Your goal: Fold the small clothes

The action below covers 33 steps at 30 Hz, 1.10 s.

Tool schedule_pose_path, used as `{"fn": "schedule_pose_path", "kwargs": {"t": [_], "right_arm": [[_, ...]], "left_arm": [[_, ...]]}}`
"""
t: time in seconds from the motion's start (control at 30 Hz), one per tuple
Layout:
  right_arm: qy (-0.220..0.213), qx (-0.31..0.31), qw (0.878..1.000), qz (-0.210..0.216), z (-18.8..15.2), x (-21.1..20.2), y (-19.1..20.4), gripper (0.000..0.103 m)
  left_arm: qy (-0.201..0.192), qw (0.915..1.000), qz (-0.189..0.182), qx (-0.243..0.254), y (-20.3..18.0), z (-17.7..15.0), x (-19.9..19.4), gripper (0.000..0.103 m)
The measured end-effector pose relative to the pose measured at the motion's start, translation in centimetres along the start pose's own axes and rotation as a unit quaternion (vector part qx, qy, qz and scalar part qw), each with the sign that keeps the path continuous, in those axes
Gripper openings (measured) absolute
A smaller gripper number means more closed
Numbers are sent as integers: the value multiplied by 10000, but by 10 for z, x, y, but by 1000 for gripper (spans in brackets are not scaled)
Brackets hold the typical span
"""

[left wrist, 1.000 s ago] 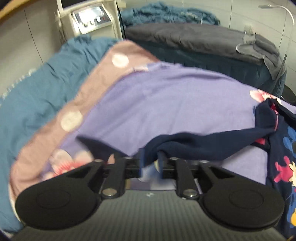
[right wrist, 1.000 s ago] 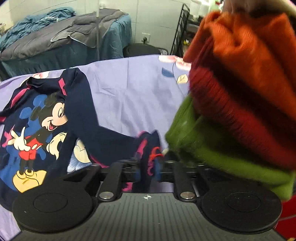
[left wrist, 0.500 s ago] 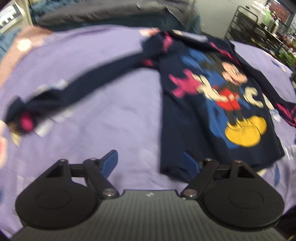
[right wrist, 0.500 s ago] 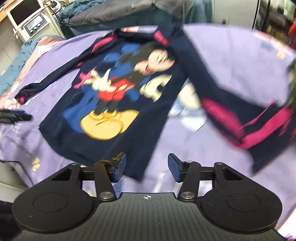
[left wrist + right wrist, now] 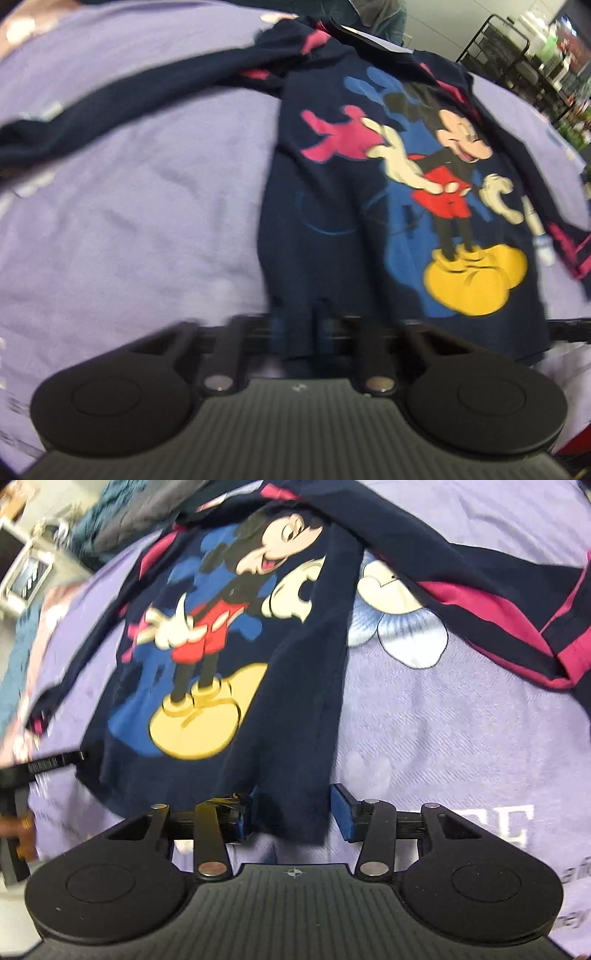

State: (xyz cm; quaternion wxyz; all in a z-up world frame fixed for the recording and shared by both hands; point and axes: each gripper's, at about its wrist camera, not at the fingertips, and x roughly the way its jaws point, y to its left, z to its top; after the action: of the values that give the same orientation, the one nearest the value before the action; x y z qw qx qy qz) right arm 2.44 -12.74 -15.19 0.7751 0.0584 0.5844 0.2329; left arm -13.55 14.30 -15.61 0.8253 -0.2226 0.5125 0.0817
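Left wrist view, left gripper (image 5: 297, 332) jaws closing onto the bottom hem of a navy long-sleeved cartoon-mouse sweatshirt (image 5: 332, 206) spread on a lilac bedsheet (image 5: 140, 192), right wrist view, right gripper (image 5: 293, 812) jaws closing but apart, hem corner between them, unpinched.

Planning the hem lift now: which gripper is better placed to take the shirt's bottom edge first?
Left. The left gripper is closing on the hem of the navy shirt, cloth between its jaws. The right gripper straddles the other hem corner, pads not pressing yet.
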Motion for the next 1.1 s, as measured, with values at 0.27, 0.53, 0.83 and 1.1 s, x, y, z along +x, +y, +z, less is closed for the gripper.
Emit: {"fn": "schedule_pose_path", "kwargs": {"t": [0.27,0.53,0.83,1.1], "right_arm": [[-297,210,9984,431,23,-39,1,9],[64,-370,9989,295,14,-108,5,8],[1173,-673,9906,-208,-50,-66,-2,8],[1486,-1200,9802,-519,-58,-30,-3,10]], "left_arm": [[-622,9977,256,33,2,36,-39,6],[-597,9972,175,402,11,51,-92,5],[381,9975,411,435,6,-15,-45,5],[708,9881,794,1111,-1,-11,-30,15]]}}
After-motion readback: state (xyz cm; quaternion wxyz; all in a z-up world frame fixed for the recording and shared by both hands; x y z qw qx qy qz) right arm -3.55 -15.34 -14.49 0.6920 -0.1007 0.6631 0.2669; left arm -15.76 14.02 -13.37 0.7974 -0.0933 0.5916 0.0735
